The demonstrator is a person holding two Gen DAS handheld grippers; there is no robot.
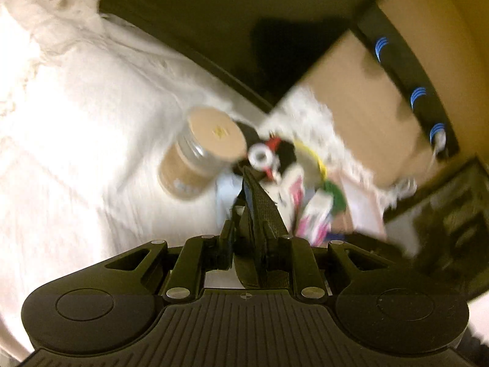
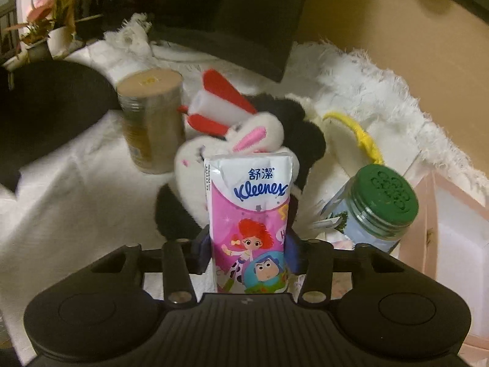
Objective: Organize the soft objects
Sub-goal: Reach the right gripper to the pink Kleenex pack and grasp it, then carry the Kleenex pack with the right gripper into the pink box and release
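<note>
The right tool (image 2: 249, 244) is clenched on the tissue pack (image 2: 249, 214), which stands upright between its fingers, long axis pointing away along them. Just beyond lies the plush toy (image 2: 244, 143) on the white cloth (image 2: 61, 198). The pink box (image 2: 452, 229) sits off to the right. The left tool (image 1: 256, 202) is clenched, empty.

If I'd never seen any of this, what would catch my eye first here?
Probably the bright pink Kleenex pack with cartoon figures, standing upright between the right gripper's fingers. Right behind it lies a black-and-white plush toy on the white fringed cloth, with a tan-lidded jar to its left and a green-lidded jar to its right.
</note>
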